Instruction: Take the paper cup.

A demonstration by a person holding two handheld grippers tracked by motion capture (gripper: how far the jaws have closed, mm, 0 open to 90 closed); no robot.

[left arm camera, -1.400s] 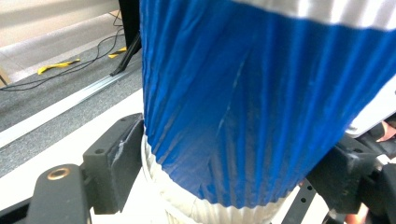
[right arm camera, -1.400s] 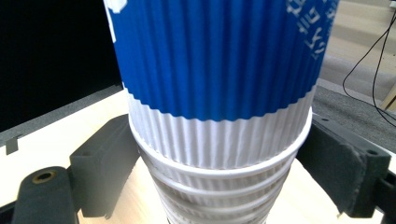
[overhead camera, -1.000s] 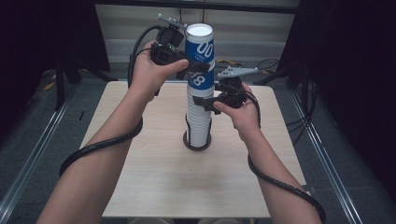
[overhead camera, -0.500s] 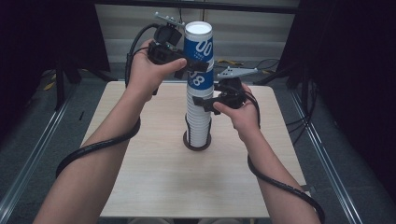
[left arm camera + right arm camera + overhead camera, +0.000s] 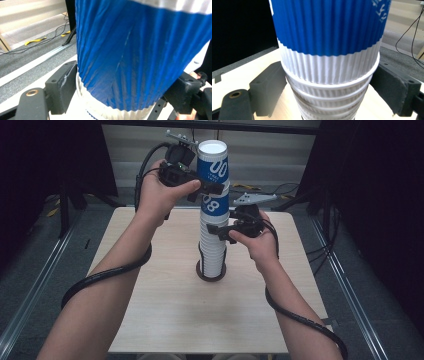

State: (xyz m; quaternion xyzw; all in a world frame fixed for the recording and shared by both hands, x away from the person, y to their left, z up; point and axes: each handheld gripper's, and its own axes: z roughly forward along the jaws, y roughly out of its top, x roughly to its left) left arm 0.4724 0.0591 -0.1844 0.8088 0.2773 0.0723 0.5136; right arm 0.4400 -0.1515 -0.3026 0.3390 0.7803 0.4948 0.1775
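So there's a tall stack of ribbed white paper cups (image 5: 212, 247) standing upright near the middle of the light wooden table (image 5: 165, 320), sitting in a dark round base ring (image 5: 210, 273). The top blue-and-white ribbed paper cup (image 5: 213, 165) (big white digits on the blue band) is lifted partway out of the stack, mouth up, a touch tilted. Another blue-banded cup (image 5: 215, 204) sits just under it, nested.
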